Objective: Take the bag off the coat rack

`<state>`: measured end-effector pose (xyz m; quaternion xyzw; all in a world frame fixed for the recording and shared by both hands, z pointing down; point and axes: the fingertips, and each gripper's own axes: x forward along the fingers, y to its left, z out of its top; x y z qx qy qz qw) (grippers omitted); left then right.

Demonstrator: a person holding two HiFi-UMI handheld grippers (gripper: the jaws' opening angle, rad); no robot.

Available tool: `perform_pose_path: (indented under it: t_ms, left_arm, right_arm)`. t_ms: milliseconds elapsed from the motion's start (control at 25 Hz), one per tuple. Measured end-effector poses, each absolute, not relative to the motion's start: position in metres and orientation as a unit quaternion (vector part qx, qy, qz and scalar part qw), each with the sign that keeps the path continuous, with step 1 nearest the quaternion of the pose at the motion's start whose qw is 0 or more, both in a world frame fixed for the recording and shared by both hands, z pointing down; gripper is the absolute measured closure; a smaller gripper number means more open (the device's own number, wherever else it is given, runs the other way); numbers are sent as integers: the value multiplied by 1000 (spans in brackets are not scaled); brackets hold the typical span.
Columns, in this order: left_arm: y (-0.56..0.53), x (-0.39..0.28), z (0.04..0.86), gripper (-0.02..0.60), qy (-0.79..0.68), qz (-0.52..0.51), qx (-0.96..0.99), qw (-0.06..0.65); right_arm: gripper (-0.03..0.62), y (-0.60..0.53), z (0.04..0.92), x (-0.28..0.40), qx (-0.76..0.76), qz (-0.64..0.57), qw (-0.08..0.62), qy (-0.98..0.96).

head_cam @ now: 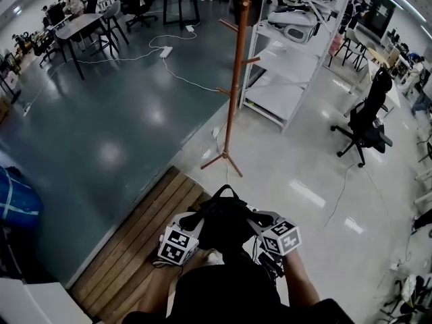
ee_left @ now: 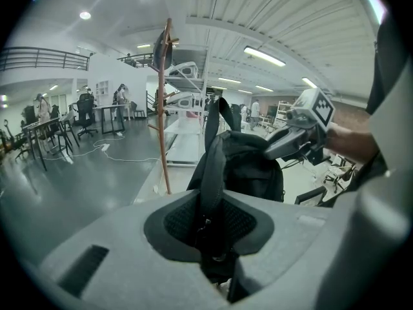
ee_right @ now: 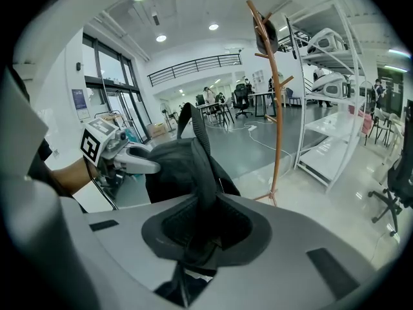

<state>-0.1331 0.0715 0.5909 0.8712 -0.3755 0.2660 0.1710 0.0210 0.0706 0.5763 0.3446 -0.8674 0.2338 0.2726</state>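
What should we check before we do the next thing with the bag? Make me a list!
1. Bag off the coat rack and apart from it: ok.
2. Left gripper shut on a strap: ok.
3. Right gripper shut on a strap: ok.
4. Bag hanging evenly between both: cannot tell.
5. What lies under the bag: cannot tell, the bag hides it.
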Motion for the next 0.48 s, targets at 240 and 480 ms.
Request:
perform_pose_path:
  t_ms: [240, 480]
  left_arm:
    - [73, -129, 591, 505, -372, 266, 873, 170]
    - [69, -125, 593, 506, -368, 266, 874, 171]
  right_arm:
    - [530, 73, 576, 25, 349, 234, 272, -866]
    - [530, 71, 578, 30, 352, 234, 273, -865]
